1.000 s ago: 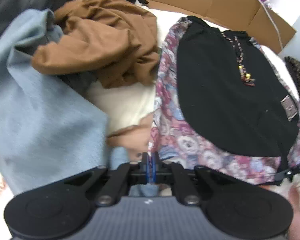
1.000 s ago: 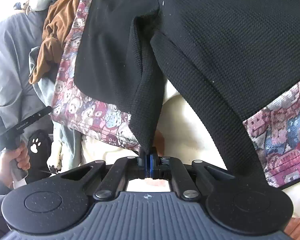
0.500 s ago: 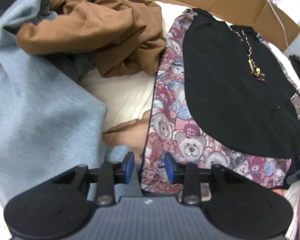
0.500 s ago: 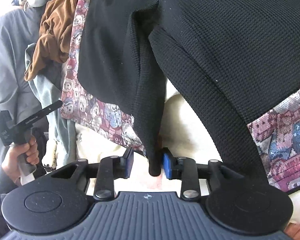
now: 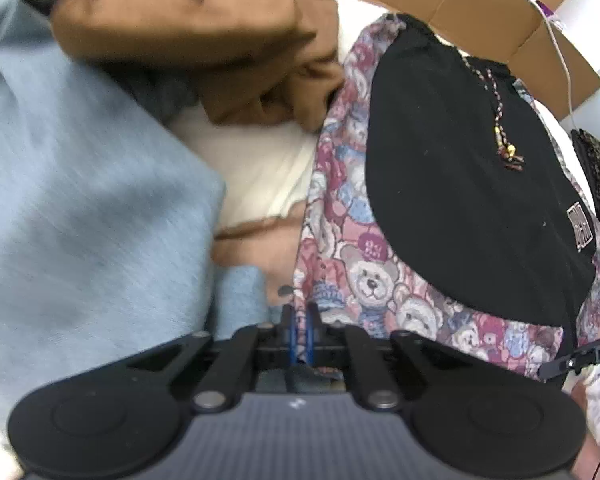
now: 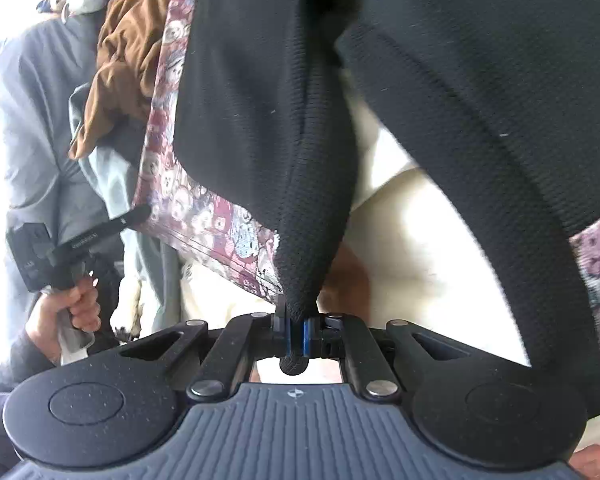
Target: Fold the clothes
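Sprawling at frame left, a soft pale-blue knit (image 5: 80,200) borders the bear-print garment (image 5: 364,276), whose woven hem the left gripper (image 5: 299,334) has just closed on; the right gripper (image 6: 296,334) has just pinched its black waffle-knit corner (image 6: 304,280).

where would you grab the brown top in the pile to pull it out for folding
Judging by its pose, grip the brown top at the loose bunched fold hanging over the white bedding. Come from that near, open side; the blue garment crowds its left.
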Demonstrator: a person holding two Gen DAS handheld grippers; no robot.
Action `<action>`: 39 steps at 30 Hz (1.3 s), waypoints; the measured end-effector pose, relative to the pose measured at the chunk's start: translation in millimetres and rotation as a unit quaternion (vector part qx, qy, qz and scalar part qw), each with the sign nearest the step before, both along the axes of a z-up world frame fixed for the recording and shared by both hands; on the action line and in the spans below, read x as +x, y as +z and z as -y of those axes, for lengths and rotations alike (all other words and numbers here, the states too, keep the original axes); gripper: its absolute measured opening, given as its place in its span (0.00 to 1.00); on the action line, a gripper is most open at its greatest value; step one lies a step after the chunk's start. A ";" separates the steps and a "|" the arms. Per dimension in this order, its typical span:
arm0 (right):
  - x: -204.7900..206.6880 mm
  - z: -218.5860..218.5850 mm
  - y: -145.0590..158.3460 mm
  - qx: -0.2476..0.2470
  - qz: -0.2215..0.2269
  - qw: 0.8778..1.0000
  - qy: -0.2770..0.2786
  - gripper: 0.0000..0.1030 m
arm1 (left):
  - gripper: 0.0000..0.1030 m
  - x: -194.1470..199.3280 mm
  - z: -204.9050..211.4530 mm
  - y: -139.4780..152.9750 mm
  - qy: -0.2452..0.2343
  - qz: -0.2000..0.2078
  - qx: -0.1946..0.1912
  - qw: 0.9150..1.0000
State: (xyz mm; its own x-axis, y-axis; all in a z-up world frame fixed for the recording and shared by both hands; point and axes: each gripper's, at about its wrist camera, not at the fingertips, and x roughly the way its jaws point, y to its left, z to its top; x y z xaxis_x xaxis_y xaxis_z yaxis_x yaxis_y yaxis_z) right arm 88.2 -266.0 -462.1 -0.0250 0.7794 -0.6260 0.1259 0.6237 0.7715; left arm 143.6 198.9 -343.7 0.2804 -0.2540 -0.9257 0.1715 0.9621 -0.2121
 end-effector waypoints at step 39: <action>62.8 125.2 73.2 -0.103 0.136 0.980 -0.102 0.26 | 0.19 43.8 73.7 41.4 -0.034 0.097 0.058 0.993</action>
